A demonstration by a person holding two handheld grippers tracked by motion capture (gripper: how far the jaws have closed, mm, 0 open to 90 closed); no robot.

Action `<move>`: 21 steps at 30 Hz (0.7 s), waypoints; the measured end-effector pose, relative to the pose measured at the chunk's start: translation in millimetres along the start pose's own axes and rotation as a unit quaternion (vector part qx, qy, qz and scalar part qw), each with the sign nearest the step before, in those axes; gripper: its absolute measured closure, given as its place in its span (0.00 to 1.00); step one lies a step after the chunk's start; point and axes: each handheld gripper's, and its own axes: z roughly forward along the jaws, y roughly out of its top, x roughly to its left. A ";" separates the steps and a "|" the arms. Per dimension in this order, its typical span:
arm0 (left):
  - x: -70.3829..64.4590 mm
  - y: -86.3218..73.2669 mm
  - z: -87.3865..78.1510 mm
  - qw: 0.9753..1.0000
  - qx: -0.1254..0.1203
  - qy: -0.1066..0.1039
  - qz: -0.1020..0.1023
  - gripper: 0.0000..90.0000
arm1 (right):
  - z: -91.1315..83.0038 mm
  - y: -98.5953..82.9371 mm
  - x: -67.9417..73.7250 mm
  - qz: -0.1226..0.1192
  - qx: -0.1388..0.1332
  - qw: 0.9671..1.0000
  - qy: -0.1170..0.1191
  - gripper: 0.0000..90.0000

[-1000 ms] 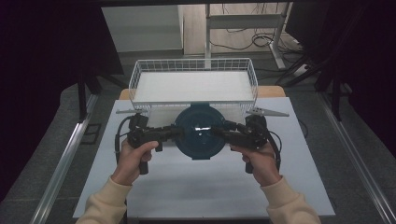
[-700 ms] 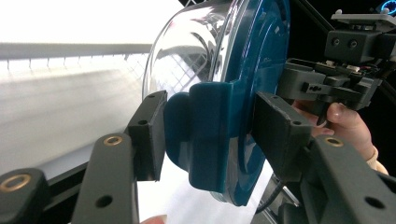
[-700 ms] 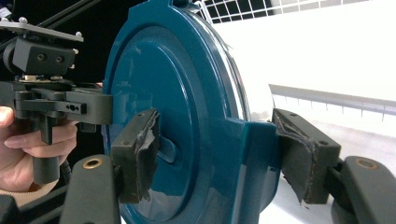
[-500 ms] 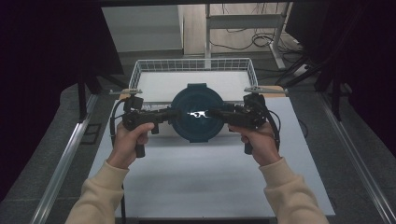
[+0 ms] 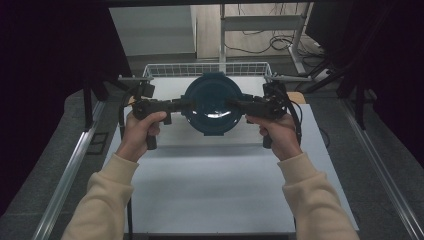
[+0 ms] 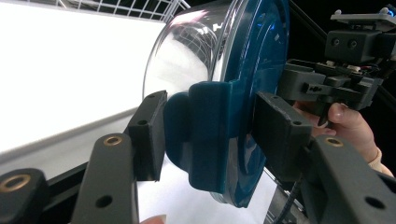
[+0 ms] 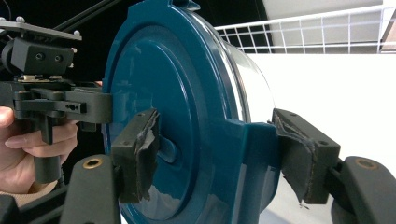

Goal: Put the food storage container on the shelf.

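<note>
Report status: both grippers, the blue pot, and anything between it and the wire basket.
Left gripper and right gripper each clamp a side handle. Blue pot held aloft at the wire basket. Nothing seen in the way.

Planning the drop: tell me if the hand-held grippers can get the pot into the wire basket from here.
Probably yes: both hand-held grippers, left and right, clamp the blue pot by its side handles, raised at the open-topped wire basket, nothing between.

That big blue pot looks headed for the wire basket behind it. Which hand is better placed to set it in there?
Neither alone. The left gripper and right gripper each clamp a side handle of the blue pot, held level at the wire basket, so probably both together.
</note>
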 end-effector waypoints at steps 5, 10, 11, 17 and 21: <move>4.6 11.9 1.0 1.000 -0.005 -0.002 0.002 0.52 | 4.6 13.1 -3.6 -0.002 0.000 1.000 0.001 0.38; 13.0 26.5 3.0 1.000 -0.008 -0.010 -0.007 0.52 | 10.7 30.8 -5.7 -0.009 0.005 1.000 -0.006 0.38; 13.0 26.5 3.0 1.000 -0.008 -0.010 -0.007 0.52 | 10.7 30.8 -5.7 -0.009 0.005 1.000 -0.006 0.38; 23.1 39.3 9.7 1.000 -0.004 -0.010 -0.016 0.52 | 18.3 43.3 -13.1 -0.002 0.008 1.000 -0.012 0.38; 35.9 40.2 16.8 1.000 0.001 -0.012 -0.029 0.52 | 27.0 44.3 -23.0 0.011 0.017 1.000 -0.014 0.38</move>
